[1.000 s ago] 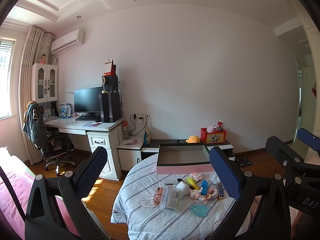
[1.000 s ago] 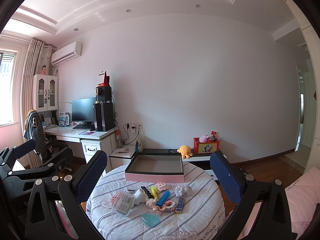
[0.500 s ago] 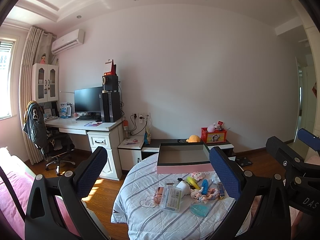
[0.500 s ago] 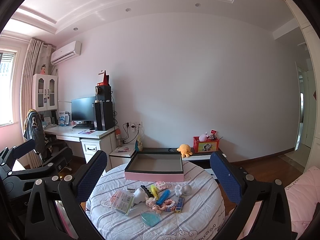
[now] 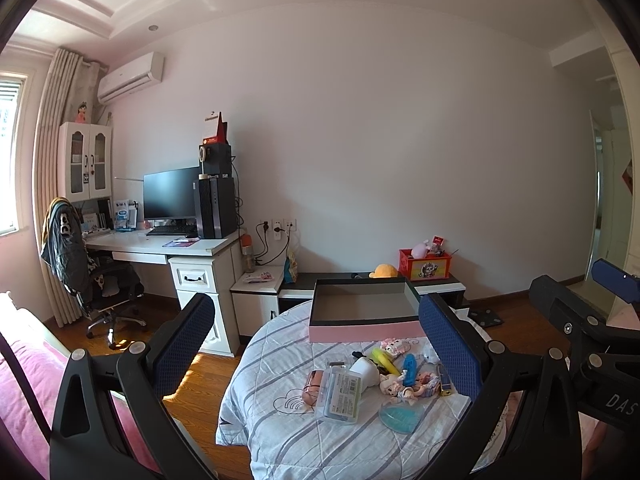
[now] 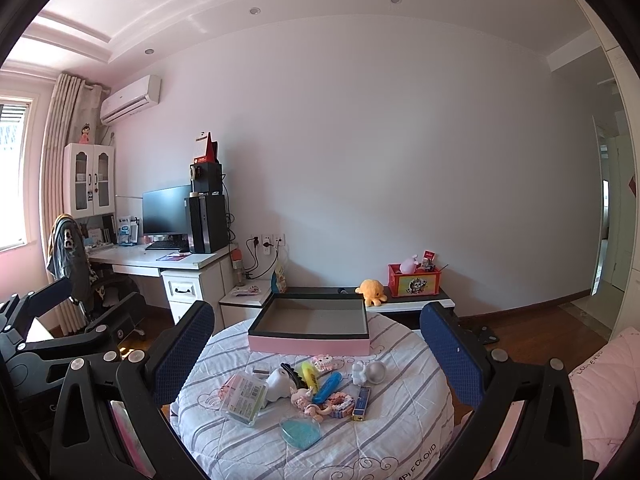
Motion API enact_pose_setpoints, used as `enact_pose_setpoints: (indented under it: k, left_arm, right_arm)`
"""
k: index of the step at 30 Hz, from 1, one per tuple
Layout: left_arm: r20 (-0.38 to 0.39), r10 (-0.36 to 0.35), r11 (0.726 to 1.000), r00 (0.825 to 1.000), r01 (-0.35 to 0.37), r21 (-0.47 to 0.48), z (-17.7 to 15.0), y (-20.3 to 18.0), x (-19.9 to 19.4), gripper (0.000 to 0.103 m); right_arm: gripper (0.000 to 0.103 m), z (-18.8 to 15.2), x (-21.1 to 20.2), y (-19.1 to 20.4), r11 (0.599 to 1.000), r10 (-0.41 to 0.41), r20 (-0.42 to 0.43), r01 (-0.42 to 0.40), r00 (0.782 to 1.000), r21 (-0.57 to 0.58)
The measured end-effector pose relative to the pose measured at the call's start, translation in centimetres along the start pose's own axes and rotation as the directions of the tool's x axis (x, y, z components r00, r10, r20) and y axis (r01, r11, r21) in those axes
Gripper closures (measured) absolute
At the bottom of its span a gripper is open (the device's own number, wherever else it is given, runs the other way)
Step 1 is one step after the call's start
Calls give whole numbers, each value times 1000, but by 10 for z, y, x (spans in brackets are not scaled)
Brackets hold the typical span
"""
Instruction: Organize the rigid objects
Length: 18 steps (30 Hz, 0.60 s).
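Note:
A pile of small toys [image 6: 316,390] lies on a round table with a striped cover [image 6: 392,432]: a clear plastic case [image 6: 244,394], a blue heart [image 6: 300,434], a yellow and a blue piece, a pink ring. Behind them stands an open pink box [image 6: 310,326], empty inside. The same pile [image 5: 384,380] and box [image 5: 364,316] show in the left wrist view. My left gripper [image 5: 316,340] and right gripper [image 6: 316,344] are both open and empty, held high and well back from the table.
A white desk [image 5: 160,246] with monitor and computer tower stands at the left, with an office chair [image 5: 92,280]. A low shelf with a red toy crate [image 6: 414,280] and orange plush runs along the wall. Pink bedding lies at the lower left and right.

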<state>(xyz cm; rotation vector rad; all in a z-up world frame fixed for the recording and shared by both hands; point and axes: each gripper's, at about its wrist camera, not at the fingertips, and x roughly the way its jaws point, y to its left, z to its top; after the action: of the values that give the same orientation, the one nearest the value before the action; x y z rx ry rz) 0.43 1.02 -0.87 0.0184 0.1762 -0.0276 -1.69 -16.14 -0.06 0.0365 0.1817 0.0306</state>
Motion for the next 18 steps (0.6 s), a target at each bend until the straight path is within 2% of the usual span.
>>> enact_pose_setpoints:
  k: [7,11,14,18]
  left_arm:
    - [-111,-45,999,993,45,-8,-26,-5,53,0]
    - [-182,-51,998,982,56,19,-49,-12,87,0]
    - [-242,-31,997,970,49,65,-75,-13,113,0]
    - [-352,-8,996,936,38,79,-116,-5,144,0]
  right_arm:
    - [0,-32,45,-9,1000,20,-93,-19,995,7]
    - [0,-55,76,-21,1000,-1,-154,1,988,-5]
    - [0,-78,97,-35,1000,-11,-221,11,975,-2]
    - [0,-114,123,-41,1000,16,-333,-12,943,13]
